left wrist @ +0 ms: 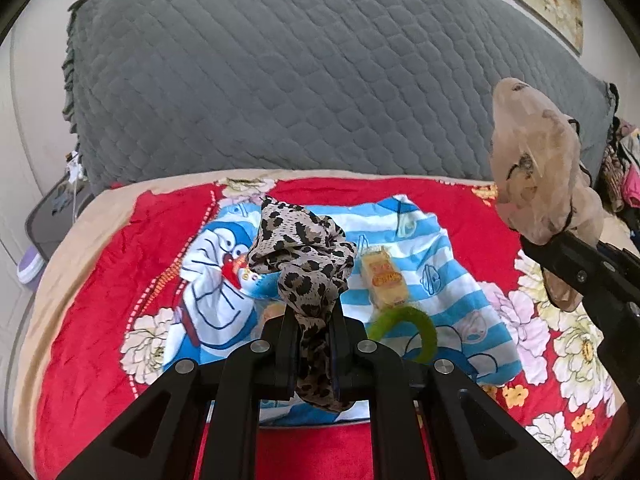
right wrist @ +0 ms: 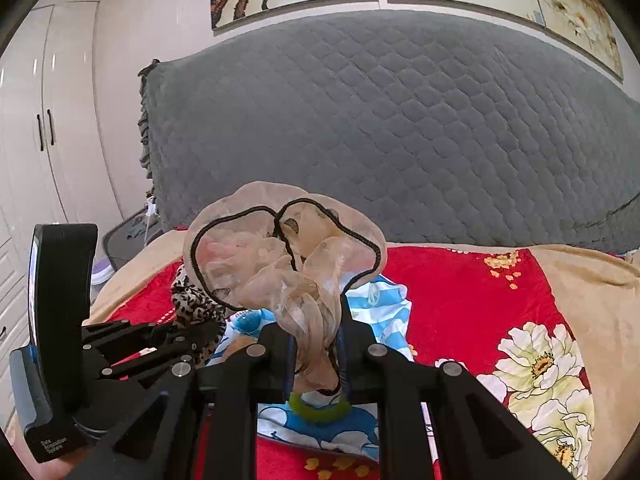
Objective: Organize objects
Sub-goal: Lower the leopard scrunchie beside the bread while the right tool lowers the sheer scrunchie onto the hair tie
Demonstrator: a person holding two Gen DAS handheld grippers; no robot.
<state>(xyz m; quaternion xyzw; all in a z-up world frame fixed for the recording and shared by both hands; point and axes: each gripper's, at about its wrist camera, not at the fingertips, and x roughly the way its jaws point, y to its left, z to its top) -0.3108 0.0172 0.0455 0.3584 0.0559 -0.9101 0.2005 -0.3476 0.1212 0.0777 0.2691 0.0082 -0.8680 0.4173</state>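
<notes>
Ahead of you the grey quilted headboard (left wrist: 304,72) rises behind the bed's red floral blanket (left wrist: 92,320). On the blanket lies a blue-striped cartoon cloth (left wrist: 436,276), and on it rest a yellow snack packet (left wrist: 386,278) and a green ring (left wrist: 424,330). Your left gripper (left wrist: 314,320) has its fingers clamped on a leopard-print fabric (left wrist: 300,248), bunched above the cloth. Your right gripper (right wrist: 316,330) has its fingers pinched on a sheer beige fabric (right wrist: 280,252) with black trim, held aloft to the right.
</notes>
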